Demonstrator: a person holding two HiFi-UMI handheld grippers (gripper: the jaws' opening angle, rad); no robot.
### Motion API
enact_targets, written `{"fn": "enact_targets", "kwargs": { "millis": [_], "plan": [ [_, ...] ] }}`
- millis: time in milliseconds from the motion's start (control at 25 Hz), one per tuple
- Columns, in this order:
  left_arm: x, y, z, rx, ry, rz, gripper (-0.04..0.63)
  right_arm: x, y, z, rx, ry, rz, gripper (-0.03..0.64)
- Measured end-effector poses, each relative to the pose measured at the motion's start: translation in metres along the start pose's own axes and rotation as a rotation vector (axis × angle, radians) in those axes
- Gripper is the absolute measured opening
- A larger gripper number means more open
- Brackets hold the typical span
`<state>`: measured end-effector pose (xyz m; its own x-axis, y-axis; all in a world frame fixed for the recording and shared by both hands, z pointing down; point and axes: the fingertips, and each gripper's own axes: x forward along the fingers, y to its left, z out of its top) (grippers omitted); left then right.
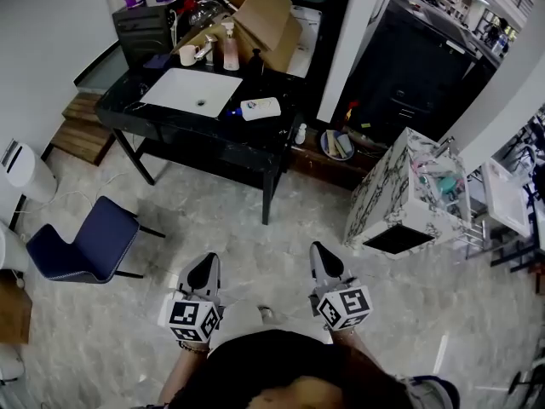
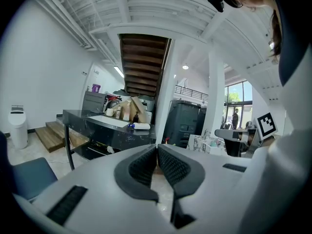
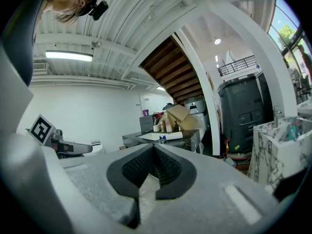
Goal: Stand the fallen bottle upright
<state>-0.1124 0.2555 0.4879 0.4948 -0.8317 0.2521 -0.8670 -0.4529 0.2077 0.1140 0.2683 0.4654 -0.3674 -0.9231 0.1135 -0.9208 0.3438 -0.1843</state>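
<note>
Bottle (image 1: 260, 108) lying at table (image 1: 204, 124) edge, left hand-held gripper (image 1: 203, 267), right hand-held gripper (image 1: 321, 254) (both closed, empty), floor (image 1: 281, 228) between

**A pale-floored room with a black table beneath a wooden stair**

The floor (image 1: 281, 245) was pale, marble-patterned tile. At the upper left of the head view a black table (image 1: 192, 133) stood near a white wall (image 1: 43, 32). Wooden steps (image 1: 81, 130) lay to the table's left and a blue chair (image 1: 81, 245) stood below it. A white bin (image 1: 25, 173) sat at the left edge. A tall dark cabinet (image 1: 413, 66) filled the upper right, with a marble-patterned box (image 1: 383, 198) below it.

In the left gripper view a white beamed ceiling (image 2: 156, 9) ran above the brown underside of a stair (image 2: 144, 57). Daylight came through a window (image 2: 236, 94) at the right. A strip light (image 3: 68, 56) glowed at the upper left of the right gripper view.
</note>
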Motion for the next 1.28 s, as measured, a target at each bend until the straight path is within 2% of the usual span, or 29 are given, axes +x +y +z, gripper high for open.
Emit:
{"fn": "enact_targets", "kwargs": {
  "millis": [160,360,480,600,960,1120,1280],
  "plan": [
    [0.01,-0.004,-0.003,-0.015,0.001,0.012,0.011,0.002,-0.015,-0.002,0.008,0.0,0.001,0.005],
    [0.032,-0.002,-0.005,0.006,0.024,0.005,0.011,0.017,-0.03,-0.001,0.032,-0.021,0.012,0.005],
    [0.053,0.005,-0.005,-0.019,0.025,0.01,0.011,0.036,-0.044,-0.002,0.033,-0.013,0.006,0.005],
    [0.079,0.016,0.005,-0.013,0.028,-0.003,0.011,0.064,-0.053,0.004,0.034,-0.016,-0.005,0.005],
    [0.181,0.071,0.059,0.003,-0.001,-0.025,0.011,0.174,-0.086,0.035,-0.009,-0.024,-0.013,0.005],
    [0.224,0.106,0.095,0.02,-0.022,-0.026,0.011,0.229,-0.098,0.055,-0.001,-0.03,-0.016,0.005],
    [0.265,0.141,0.125,0.028,-0.05,-0.016,0.011,0.284,-0.109,0.069,-0.036,-0.032,-0.029,0.005]
  ]
}}
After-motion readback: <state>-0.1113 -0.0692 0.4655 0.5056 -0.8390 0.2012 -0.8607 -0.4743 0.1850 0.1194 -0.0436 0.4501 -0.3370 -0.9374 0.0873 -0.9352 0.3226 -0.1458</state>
